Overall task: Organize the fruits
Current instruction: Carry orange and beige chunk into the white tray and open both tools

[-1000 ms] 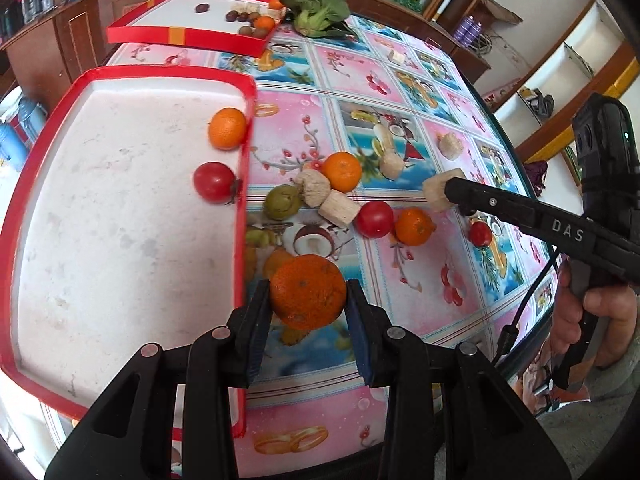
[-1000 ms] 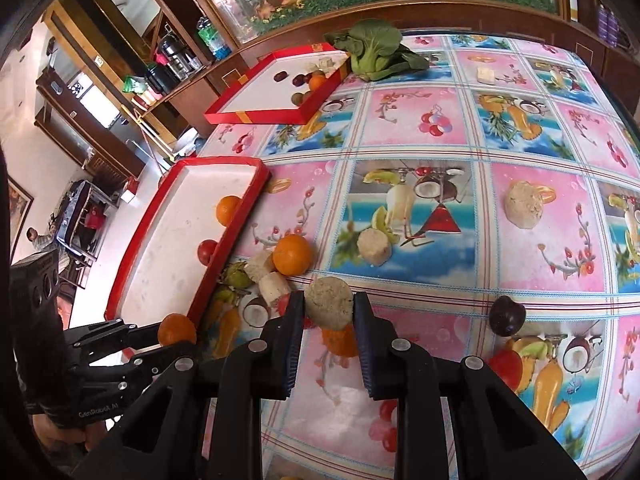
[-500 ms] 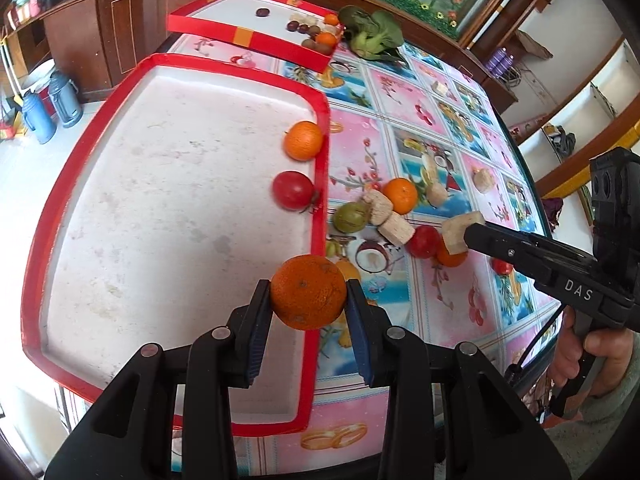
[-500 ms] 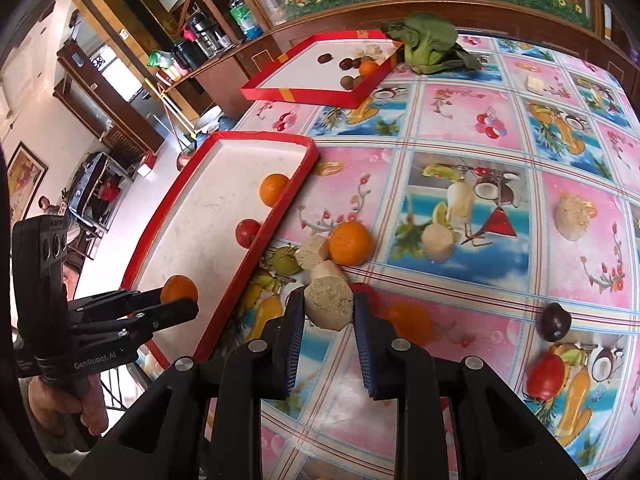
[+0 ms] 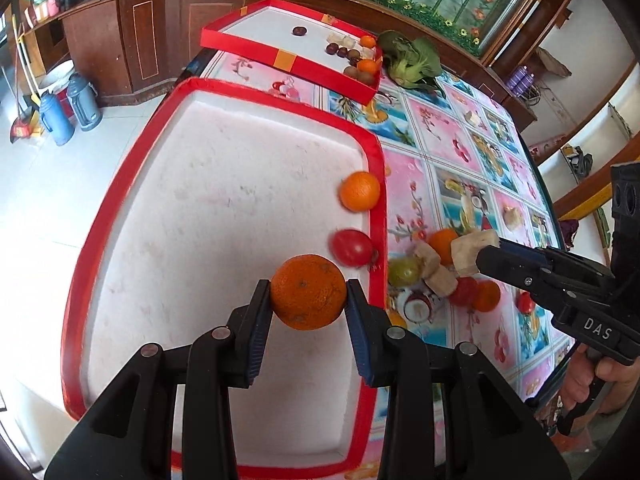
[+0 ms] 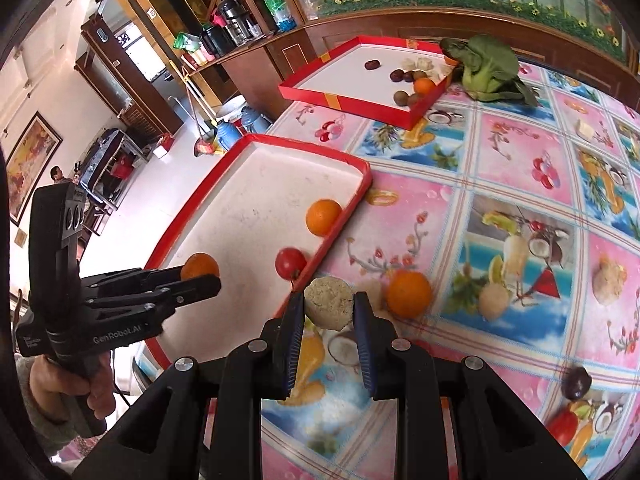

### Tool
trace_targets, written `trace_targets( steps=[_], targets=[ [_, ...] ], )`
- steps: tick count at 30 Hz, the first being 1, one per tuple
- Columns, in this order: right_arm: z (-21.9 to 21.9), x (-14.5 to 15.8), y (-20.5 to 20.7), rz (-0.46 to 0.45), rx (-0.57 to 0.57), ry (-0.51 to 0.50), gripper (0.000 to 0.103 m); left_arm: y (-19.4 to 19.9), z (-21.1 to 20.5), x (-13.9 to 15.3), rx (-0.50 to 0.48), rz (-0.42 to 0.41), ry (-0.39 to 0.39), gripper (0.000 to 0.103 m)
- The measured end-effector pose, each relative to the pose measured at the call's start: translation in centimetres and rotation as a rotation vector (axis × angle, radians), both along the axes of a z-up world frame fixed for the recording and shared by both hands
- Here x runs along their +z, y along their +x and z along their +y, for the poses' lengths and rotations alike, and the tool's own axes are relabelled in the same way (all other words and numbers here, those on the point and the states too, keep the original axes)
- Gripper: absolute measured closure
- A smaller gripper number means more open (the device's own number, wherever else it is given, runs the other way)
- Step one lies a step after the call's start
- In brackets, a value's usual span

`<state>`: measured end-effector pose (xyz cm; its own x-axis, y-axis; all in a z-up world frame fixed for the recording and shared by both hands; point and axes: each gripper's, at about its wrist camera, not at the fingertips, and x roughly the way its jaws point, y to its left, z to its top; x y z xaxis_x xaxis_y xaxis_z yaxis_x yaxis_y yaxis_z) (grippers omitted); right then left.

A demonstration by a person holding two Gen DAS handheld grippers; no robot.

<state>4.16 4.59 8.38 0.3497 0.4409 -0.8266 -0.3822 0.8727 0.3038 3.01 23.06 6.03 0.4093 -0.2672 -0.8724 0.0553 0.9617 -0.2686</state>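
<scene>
Fruit in both hands, hovering by the near red tray (image 5: 378, 184).

So my left gripper (image 5: 308, 304) has its fingers clamped on a big orange (image 5: 308, 297), held up over the white floor of that tray, close to its right-hand rim. Already lying in the tray along that same rim: a smaller orange (image 5: 359, 191) and a tomato (image 5: 352, 247), near each other but not touching. My right gripper (image 6: 328, 312) is squeezed tight on a pale beige chunk (image 6: 329, 303), hanging just outside the tray's edge, over the flowery pink cloth on the counter (image 6: 516, 152). Right below there's a loose pile on the cloth, another orange (image 6: 409, 293) among it. Farther back sits a second red tray (image 6: 344, 98) with small dark fruits, and a leafy green (image 6: 486, 66) beside it.
</scene>
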Motion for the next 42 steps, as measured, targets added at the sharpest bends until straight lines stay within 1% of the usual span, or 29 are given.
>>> trace_targets(
  steps=[7,12,16,21,31,38,39,42],
  targets=[
    [2.2,0.0,3.8,0.012,-0.017,0.019,0.078,3.0,-0.2,-0.5,-0.021,-0.006,0.023,0.069],
    [3.4,-0.2,6.5,0.027,-0.049,0.033,0.078,4.8,0.1,-1.2,-0.010,0.008,0.009,0.069],
    [4.0,-0.8,8.7,0.040,-0.074,0.044,0.078,6.0,0.2,-1.7,-0.002,0.013,-0.003,0.069],
    [4.9,-2.0,10.7,0.063,-0.097,0.032,0.078,7.4,0.2,-2.3,-0.004,0.020,-0.001,0.069],
    [5.9,-3.9,12.2,0.092,-0.105,0.007,0.078,8.8,0.4,-3.6,-0.006,0.042,-0.007,0.069],
    [6.0,-5.1,12.7,0.104,-0.103,-0.016,0.077,9.3,0.3,-3.6,-0.017,0.033,-0.003,0.069],
    [5.9,-5.2,12.7,0.104,-0.104,-0.017,0.075,9.3,0.3,-3.6,-0.016,0.033,-0.003,0.069],
    [6.0,-5.2,12.7,0.099,-0.102,-0.023,0.075,9.3,0.3,-3.6,-0.013,0.033,-0.003,0.069]
  ],
)
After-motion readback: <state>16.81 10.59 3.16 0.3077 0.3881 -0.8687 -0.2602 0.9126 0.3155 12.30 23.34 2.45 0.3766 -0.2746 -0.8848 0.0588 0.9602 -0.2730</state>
